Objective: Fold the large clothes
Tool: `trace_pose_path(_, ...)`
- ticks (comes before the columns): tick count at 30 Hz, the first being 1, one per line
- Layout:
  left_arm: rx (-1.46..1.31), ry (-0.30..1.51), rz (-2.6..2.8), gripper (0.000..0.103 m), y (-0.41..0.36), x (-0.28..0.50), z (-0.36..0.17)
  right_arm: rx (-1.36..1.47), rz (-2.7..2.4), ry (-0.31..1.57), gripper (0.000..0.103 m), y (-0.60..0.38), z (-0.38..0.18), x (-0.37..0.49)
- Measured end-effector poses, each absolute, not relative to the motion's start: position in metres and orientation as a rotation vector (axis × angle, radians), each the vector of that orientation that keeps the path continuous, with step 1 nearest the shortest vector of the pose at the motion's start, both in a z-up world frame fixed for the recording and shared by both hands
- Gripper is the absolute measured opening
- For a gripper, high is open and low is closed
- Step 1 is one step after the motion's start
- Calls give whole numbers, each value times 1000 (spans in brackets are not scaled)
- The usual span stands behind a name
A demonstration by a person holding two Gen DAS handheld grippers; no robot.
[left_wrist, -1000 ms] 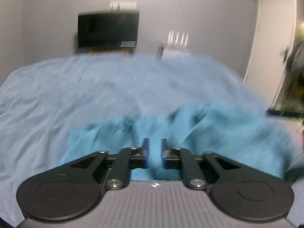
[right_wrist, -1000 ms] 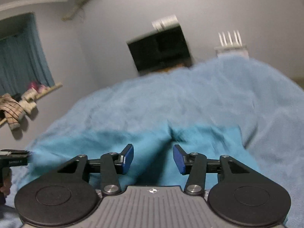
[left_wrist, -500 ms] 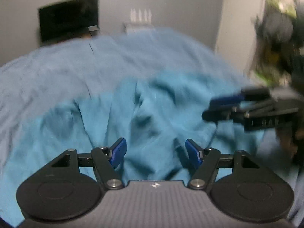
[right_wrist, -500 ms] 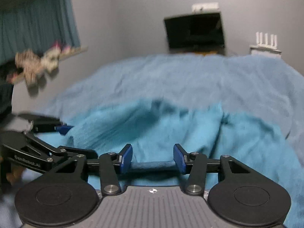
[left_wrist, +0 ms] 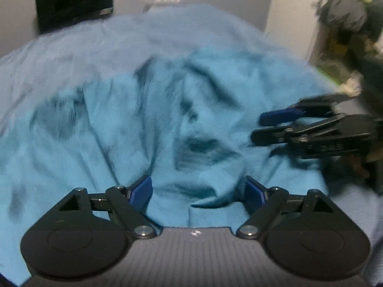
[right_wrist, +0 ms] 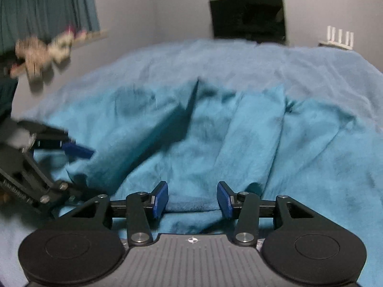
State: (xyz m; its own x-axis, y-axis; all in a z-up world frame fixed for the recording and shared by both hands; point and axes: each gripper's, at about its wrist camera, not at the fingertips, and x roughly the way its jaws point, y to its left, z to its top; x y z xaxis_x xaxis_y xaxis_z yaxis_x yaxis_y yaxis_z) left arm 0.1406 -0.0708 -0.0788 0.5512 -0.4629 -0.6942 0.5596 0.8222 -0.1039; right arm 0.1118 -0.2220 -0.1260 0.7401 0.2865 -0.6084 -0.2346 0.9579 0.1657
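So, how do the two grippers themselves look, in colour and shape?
Both look alike. The left gripper and the right gripper have black linkage arms with silver screws, round black discs at each side, blue finger pads and a grey ribbed body with a small round mark.

No legible text — only blur.

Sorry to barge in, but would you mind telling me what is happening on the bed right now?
A person with a gripper in each hand is folding a teal garment spread, rumpled, on a bed with a blue blanket. Both the left gripper and the right gripper are open, low over its near edge, with cloth lying between their fingers but not pinched.
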Motion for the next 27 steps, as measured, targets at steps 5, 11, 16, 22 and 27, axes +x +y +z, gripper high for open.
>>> trace_pose_path(5,35,568,-498,83,-56,139,-36,138,266,560,49,-226,-99,113)
trace_pose_path(11,194,749,-483,81,-85,159,-79,5,314,572,49,-198,-80,162)
trace_pose_path(16,358,757,-499,80,-105,150,-103,-120,367,620,42,-167,-99,204)
trace_pose_path(22,201,847,-515,84,-85,176,-124,-137,295,768,42,-165,-156,246)
trace_pose_path(27,188,854,-528,89,-84,180,-128,-100,251,630,43,-169,-156,220)
